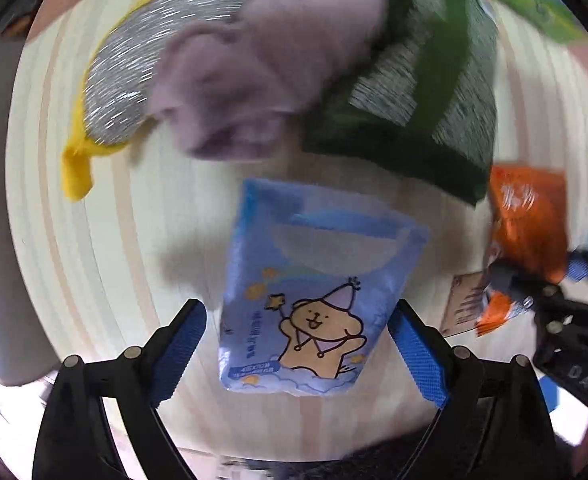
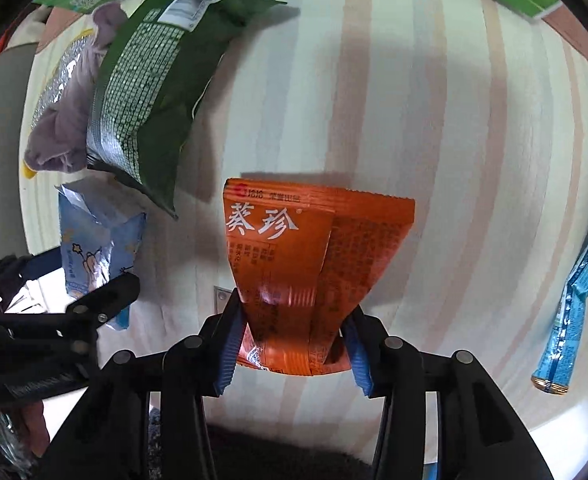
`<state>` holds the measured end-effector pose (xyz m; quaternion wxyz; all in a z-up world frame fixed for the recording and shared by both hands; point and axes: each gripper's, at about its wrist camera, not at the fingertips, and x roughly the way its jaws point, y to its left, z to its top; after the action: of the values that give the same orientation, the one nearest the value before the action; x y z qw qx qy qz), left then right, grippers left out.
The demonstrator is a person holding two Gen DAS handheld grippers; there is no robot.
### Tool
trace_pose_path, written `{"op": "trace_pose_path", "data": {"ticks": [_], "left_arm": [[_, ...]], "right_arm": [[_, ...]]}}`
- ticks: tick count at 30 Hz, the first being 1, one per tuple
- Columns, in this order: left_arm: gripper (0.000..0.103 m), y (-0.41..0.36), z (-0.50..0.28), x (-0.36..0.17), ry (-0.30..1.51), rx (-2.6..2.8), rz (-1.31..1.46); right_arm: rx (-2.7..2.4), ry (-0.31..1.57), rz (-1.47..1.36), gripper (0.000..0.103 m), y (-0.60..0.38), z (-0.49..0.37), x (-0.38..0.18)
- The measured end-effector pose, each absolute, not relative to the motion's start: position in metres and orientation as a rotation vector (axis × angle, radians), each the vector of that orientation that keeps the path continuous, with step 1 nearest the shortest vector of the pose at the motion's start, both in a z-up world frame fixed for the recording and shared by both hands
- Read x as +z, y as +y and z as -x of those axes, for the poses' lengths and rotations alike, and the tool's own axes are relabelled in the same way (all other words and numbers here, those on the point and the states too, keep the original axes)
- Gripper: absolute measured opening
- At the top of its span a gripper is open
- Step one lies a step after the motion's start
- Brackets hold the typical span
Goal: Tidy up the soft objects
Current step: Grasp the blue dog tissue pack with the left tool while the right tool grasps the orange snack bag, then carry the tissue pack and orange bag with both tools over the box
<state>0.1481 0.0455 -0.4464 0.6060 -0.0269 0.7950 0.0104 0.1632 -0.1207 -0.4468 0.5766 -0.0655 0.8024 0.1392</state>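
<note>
Bare striped tabletop (image 2: 454,140) lies open between green bag (image 2: 149,92) and blue packet (image 2: 574,300).

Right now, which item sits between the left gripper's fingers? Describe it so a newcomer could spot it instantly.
Start at the striped tabletop and find the pile of purple cloth and dark green bag. Just in front lies a light-blue tissue pack, between the open left gripper fingers. Its cartoon bear in a party hat sets it apart from the orange packet clamped in the right gripper.

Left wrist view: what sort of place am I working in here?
Probably a home tabletop: a striped cloth covers it, strewn with household soft goods, such as a cartoon tissue pack, a green snack bag and a purple cloth.
</note>
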Motion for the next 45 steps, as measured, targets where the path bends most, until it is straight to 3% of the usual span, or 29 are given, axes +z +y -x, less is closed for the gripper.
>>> {"op": "trace_pose_path", "data": {"ticks": [4,6,12,18,26,33,45], "left_arm": [[0.053,0.028,-0.147,-0.441,1.841,0.024,0.046],[0.048,0.029,-0.148,-0.433,1.826,0.030,0.082],[0.046,0.023,-0.135,-0.390,1.746,0.032,0.116],[0.046,0.023,-0.143,-0.305,1.587,-0.027,0.185],[0.047,0.039,-0.259,-0.197,1.382,-0.100,0.171],[0.047,0.071,-0.372,-0.219,1.398,-0.061,0.121],[0.047,0.080,-0.502,-0.345,1.618,-0.031,0.049]], "right_arm": [[0.323,1.866,0.179,0.043,-0.120,-0.160,-0.444],[0.332,1.863,0.171,0.039,-0.123,-0.159,-0.437],[0.378,1.837,0.107,0.037,-0.116,-0.151,-0.402],[0.457,1.761,0.005,0.036,-0.132,-0.160,-0.341],[0.514,1.536,-0.082,0.036,-0.149,-0.238,-0.215],[0.400,1.474,-0.035,0.036,-0.158,-0.340,-0.189],[0.256,1.690,0.013,0.036,-0.116,-0.412,-0.351]]}}
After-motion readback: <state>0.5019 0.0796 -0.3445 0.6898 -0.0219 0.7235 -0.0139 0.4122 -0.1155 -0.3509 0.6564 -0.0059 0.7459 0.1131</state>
